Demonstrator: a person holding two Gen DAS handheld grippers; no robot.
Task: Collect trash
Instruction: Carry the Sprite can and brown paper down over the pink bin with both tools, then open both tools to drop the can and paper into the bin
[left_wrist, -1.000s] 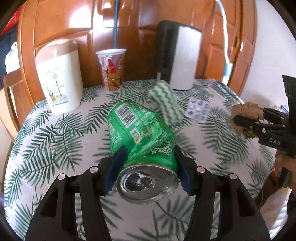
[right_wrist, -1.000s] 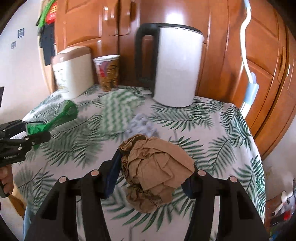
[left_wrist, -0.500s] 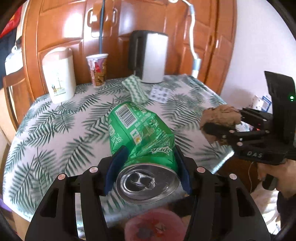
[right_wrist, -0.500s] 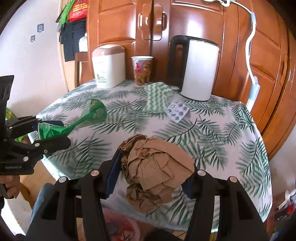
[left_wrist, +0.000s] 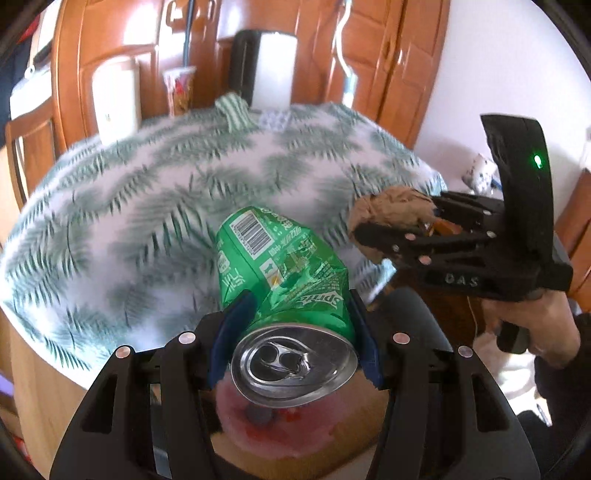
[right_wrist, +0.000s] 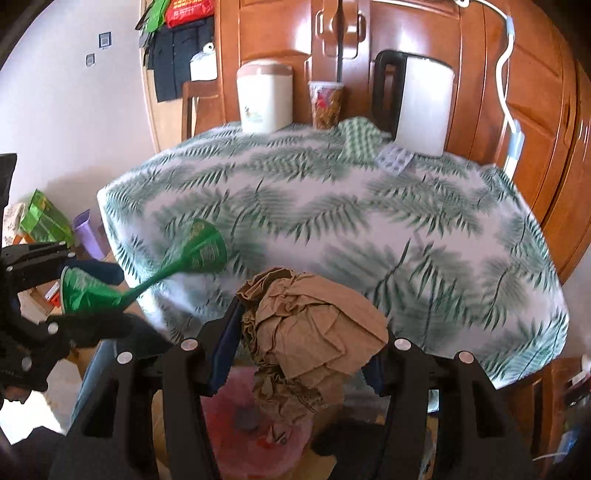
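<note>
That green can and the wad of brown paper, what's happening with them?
A person is clearing rubbish with a handheld gripper in each hand. The left gripper is clamped on a crushed green can, the right gripper on a crumpled brown paper wad. Both are held out past the edge of the leaf-print table, above a pinkish bin below.

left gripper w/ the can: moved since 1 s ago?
Yes. The left gripper and crushed can pulled back off the table, past its near edge, over a pink bin.

One can (left_wrist: 284, 273), one paper wad (right_wrist: 314, 328)
</note>
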